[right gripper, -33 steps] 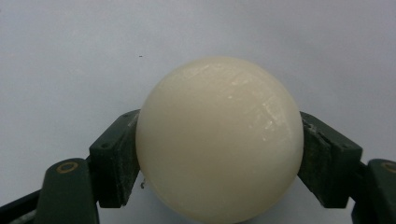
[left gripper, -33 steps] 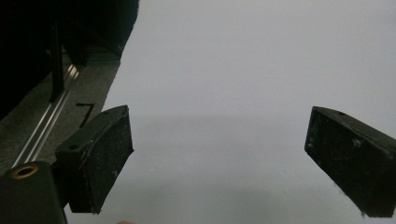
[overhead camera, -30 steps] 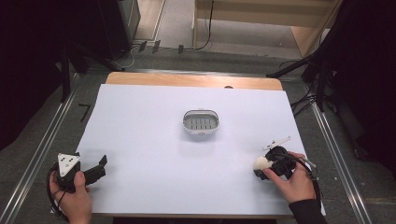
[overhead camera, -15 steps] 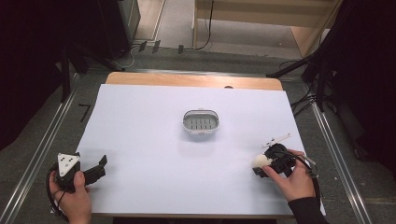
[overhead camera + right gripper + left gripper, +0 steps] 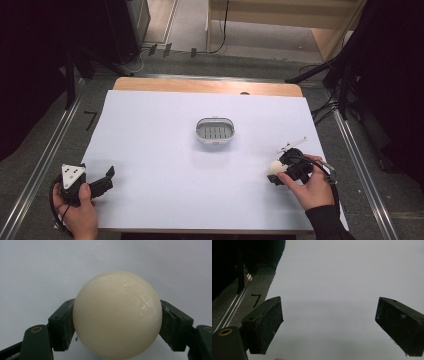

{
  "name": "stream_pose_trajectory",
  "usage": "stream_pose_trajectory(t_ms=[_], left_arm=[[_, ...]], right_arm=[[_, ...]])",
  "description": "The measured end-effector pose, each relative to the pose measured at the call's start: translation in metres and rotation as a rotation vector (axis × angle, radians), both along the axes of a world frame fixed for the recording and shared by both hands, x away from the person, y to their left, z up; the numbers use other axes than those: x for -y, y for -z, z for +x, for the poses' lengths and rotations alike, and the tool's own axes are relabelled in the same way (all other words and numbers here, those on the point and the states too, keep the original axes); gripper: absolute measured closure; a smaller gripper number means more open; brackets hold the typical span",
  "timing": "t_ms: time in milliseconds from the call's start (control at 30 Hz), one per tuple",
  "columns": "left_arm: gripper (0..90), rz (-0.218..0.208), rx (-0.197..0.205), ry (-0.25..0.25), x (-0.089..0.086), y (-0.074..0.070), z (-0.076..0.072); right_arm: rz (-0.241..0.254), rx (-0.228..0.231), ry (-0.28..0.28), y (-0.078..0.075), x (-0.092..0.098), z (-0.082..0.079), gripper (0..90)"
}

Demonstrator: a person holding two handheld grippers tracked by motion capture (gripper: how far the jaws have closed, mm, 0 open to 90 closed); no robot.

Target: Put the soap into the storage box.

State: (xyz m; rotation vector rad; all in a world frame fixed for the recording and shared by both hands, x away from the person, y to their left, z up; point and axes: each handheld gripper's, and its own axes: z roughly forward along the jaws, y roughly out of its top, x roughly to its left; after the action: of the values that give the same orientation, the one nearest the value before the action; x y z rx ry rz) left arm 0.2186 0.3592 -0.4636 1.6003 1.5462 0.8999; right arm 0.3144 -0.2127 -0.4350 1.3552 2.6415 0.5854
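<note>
- Two tongs are at work, and only one is loaded; the right tongs (image 5: 276, 172) grip a cream-white ball (image 5: 117, 315), one jaw pressed to each side of it as the right gripper view shows; the ball (image 5: 274, 167) sits at the near right of the white counter (image 5: 150, 145), low over the sheet or resting on it, which I cannot tell.
- By my reading the step in hand is the pick-up, with the grasp made and the carry not yet begun; the likely goal is the small grey slotted dish (image 5: 215, 130) near the middle of the counter, well apart from the ball.
- That next move calls for a lift clear of the sheet, a sweep forward and to the left, and a steady squeeze; a smooth round ball held only at two sides could roll out if the grip eases.
- Right hand (image 5: 312, 187) wraps the handle from behind, forearm entering from the bottom edge, the tongs pointing left and slightly forward toward the dish.
- Left tongs (image 5: 102, 181) rest at the near left corner, held in the left hand (image 5: 80, 212); their jaws stand wide apart with nothing between them, aimed across bare sheet in the left gripper view.
</note>
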Motion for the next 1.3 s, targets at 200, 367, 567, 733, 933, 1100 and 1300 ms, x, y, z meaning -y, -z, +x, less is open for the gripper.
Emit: stream_pose_trajectory(t_ms=[200,367,567,733,933,1100,1300], left_arm=[[8.1,0.003,-0.004,0.002,0.000,0.000,0.000],[8.1,0.005,-0.007,0.000,0.000,0.000,0.001],[8.1,0.011,-0.014,0.002,0.001,0.000,0.001],[8.1,0.013,-0.016,0.001,0.001,0.000,0.002],[8.1,0.011,-0.019,0.002,0.001,0.000,0.002],[8.1,0.013,-0.022,0.002,0.001,0.000,0.002],[8.1,0.014,-0.025,0.003,0.001,0.000,0.002]], right_arm=[[-0.005,0.002,-0.014,-0.006,-0.009,0.007,24.9],[-0.004,0.006,-0.017,-0.006,-0.013,0.011,24.9],[-0.004,-0.002,-0.020,-0.005,-0.022,0.018,24.9],[-0.007,0.002,-0.030,-0.008,-0.027,0.023,24.9],[-0.004,0.010,-0.039,-0.016,-0.034,0.029,24.9],[0.002,0.014,-0.047,-0.021,-0.043,0.035,24.9],[-0.004,0.013,-0.054,-0.025,-0.052,0.039,24.9]])
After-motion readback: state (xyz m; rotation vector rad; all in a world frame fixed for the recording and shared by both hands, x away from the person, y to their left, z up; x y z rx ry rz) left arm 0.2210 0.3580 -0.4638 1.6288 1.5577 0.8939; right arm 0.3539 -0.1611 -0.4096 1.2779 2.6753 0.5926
